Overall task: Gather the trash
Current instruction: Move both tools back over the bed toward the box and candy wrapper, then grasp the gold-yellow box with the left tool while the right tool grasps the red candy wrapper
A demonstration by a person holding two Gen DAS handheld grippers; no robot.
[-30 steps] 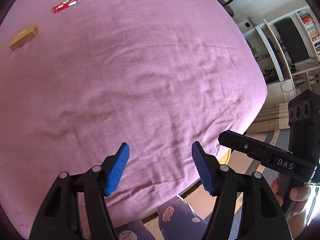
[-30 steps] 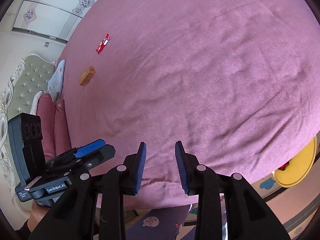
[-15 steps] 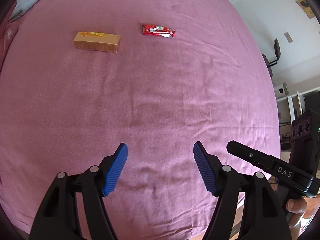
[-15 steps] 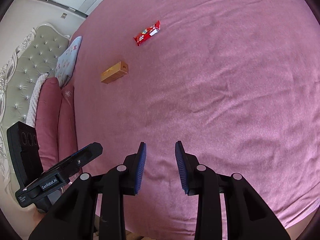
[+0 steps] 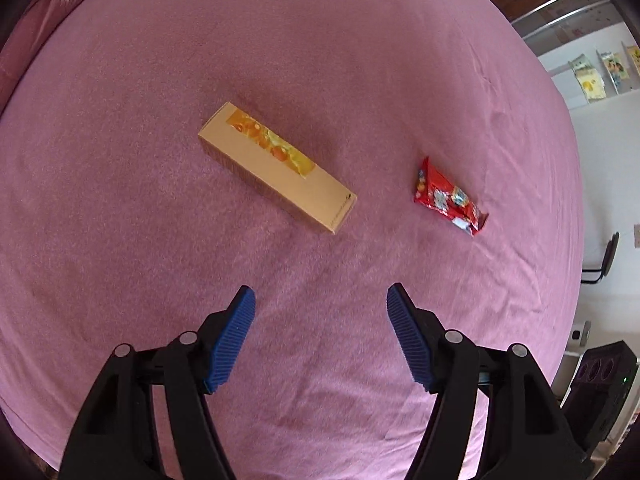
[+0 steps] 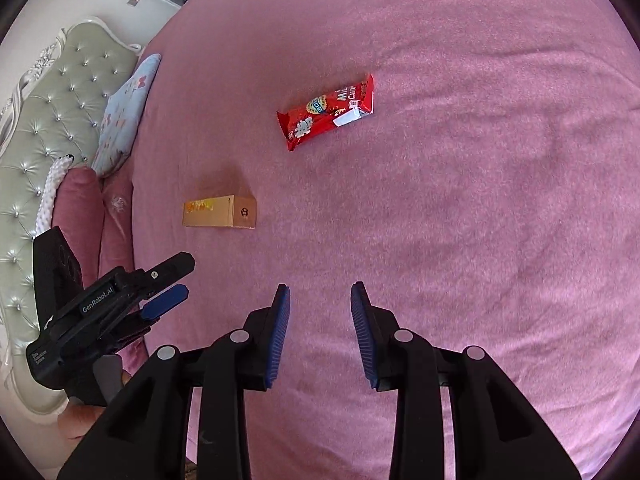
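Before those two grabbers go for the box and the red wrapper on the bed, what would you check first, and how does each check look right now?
1. Left gripper empty and open: ok, nothing between its blue pads.
2. Right gripper empty and open: ok, though its gap is narrower than the left one's.
3. Box free to grab: ok, it lies flat on the pink bedspread, nothing touching it.
4. Red wrapper free to grab: ok, it lies apart from the box.
5. Grippers touching either item: not yet, both are short of them.
6. Somewhere to drop the trash: cannot tell, no bin shows in either view.
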